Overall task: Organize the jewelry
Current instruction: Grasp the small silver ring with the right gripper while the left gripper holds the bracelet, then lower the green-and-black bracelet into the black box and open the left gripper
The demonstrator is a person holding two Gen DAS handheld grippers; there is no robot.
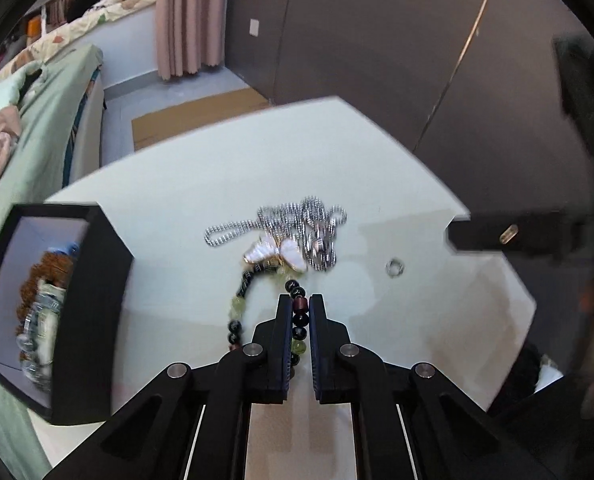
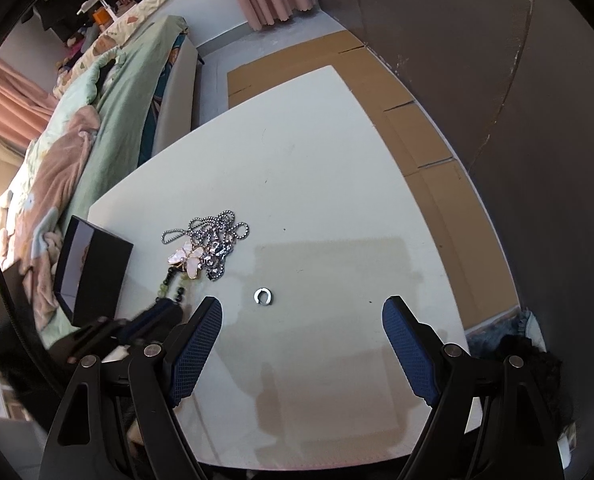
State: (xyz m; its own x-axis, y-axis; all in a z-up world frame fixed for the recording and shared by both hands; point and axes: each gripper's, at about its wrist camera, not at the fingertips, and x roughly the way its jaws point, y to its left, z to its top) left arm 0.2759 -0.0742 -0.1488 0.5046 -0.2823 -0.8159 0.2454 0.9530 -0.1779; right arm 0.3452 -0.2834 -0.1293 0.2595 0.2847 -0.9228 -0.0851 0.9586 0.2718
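White and smooth, the table top [image 2: 317, 152] stands beside a bed with a green cover [image 2: 121, 120], and brown cardboard sheets [image 2: 409, 120] lie on the floor along a dark wall. On the table lies a small heap of jewelry: a silver ball chain [image 1: 293, 216] tangled in loops, a pale pearly flower-shaped pendant [image 1: 275, 254] touching it, and a bracelet of dark and light green beads [image 1: 241, 292] that curves from the pendant toward the camera. The left gripper [image 1: 300, 312] has its jaws pressed together on this bead bracelet, with a dark red bead and black beads showing in the narrow gap between the pads. A small open silver ring [image 2: 263, 296] lies alone, near the heap but apart from it. At the left edge of the table stands a black open box with a pale lining [image 1: 93, 312], already with beaded pieces inside. The right gripper [image 2: 301, 316] hangs above the table near the ring, jaws wide apart and holding nothing.
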